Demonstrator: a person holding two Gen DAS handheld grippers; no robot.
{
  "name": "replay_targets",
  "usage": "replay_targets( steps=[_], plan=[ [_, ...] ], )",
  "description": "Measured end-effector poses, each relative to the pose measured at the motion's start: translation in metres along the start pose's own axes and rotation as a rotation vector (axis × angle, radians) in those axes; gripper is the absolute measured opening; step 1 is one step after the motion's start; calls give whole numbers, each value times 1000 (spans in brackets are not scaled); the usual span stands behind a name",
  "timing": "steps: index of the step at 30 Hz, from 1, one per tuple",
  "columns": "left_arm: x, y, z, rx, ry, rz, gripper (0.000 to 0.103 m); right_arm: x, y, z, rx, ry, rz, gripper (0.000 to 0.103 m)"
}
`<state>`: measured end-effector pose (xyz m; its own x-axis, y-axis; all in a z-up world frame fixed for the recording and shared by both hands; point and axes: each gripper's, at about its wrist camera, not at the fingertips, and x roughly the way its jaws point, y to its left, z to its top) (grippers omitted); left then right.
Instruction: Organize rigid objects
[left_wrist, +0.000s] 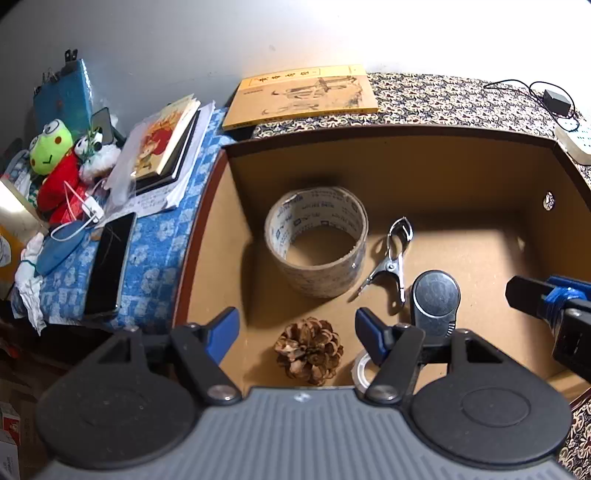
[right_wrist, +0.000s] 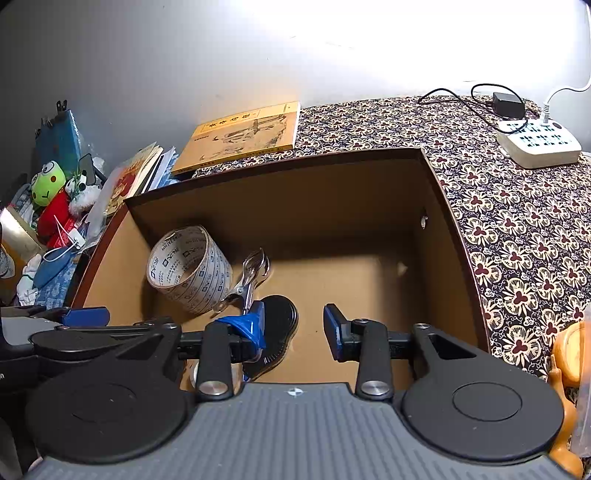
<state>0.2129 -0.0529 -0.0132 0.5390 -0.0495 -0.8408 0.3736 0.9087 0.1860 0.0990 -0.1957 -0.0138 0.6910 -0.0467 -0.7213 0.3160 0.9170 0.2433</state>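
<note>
Over the brown box (left_wrist: 369, 147), both hand-held grippers stand apart and empty.
Left to right inside lie tape (left_wrist: 317, 242), pinecone (left_wrist: 309, 350), clip (left_wrist: 389, 258) and a round black tool (left_wrist: 436, 299), gathered at the left, I judge, to keep the right free; tape print is too small to read, likewise the book (left_wrist: 301, 96) title.

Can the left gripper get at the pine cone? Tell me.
Probably yes. The left gripper is open above the pine cone in the box, nothing between them; the tape roll stands clear behind.
</note>
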Motion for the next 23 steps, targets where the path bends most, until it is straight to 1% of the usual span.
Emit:
replay_targets(
  steps=[5,10,16,17,18,20,23],
  plan=[
    [1,0,-2,-3,-6,-11,67,3,2,0,-13,13,4,18],
    [3,4,-3,-27,8,-32,67,4,2,1,-21,15,6,18],
    [3,4,-3,-33,11,-48,67,4,5,0,-27,17,18,18],
    [3,4,-3,-33,12,-52,67,4,5,0,-27,14,21,18],
    [3,4,-4,-35,10,-58,63,4,4,0,-25,12,23,18],
    [2,5,-4,-38,-4,-63,60,4,2,1,-19,9,25,18],
    [-1,7,-3,-48,-23,-77,60,4,1,0,-15,9,25,18]
  ],
)
